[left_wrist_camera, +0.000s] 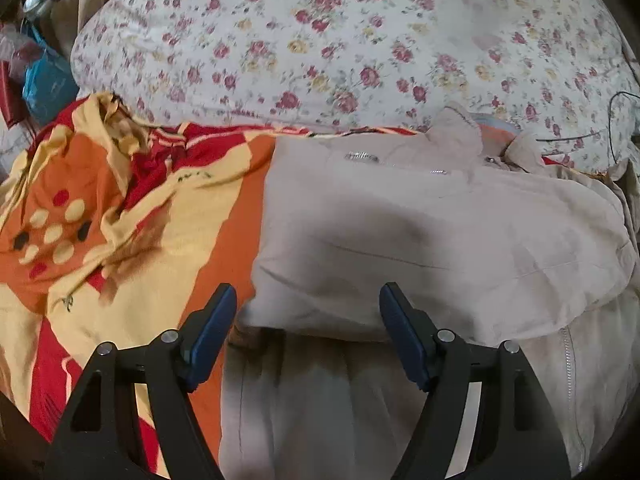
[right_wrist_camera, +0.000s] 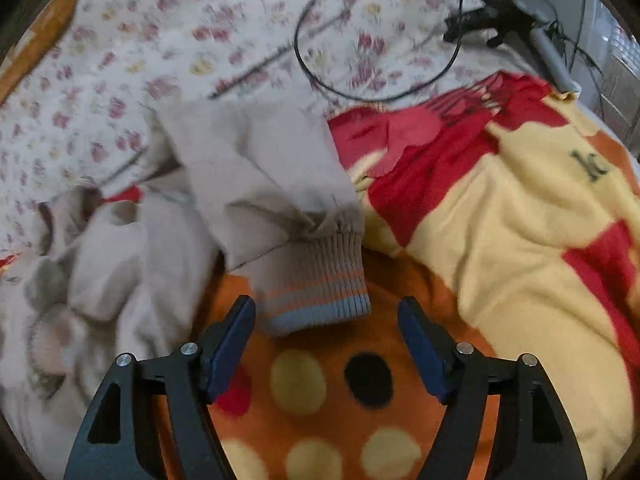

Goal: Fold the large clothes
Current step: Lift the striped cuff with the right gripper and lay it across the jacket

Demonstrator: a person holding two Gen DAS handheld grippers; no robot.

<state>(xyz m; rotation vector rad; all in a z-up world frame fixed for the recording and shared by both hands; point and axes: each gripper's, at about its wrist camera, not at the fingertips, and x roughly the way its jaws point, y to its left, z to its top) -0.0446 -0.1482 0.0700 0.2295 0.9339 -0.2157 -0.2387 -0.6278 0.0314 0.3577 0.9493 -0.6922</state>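
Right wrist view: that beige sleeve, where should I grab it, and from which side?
Grip the ribbed striped cuff with the right gripper, coming straight forward from its open end. The cuff lies flat on the blanket, already facing the open jaws.

Both grippers look like the same build. The left gripper (left_wrist_camera: 308, 304) has matte black plastic arms with triangular cutouts, round silver screws at the pivots, and dark navy flat pads (left_wrist_camera: 212, 332) for fingertips. The right gripper (right_wrist_camera: 326, 316) is identical: black frame, shiny screw heads, blue pads (right_wrist_camera: 420, 344). No cables or markings visible on either.
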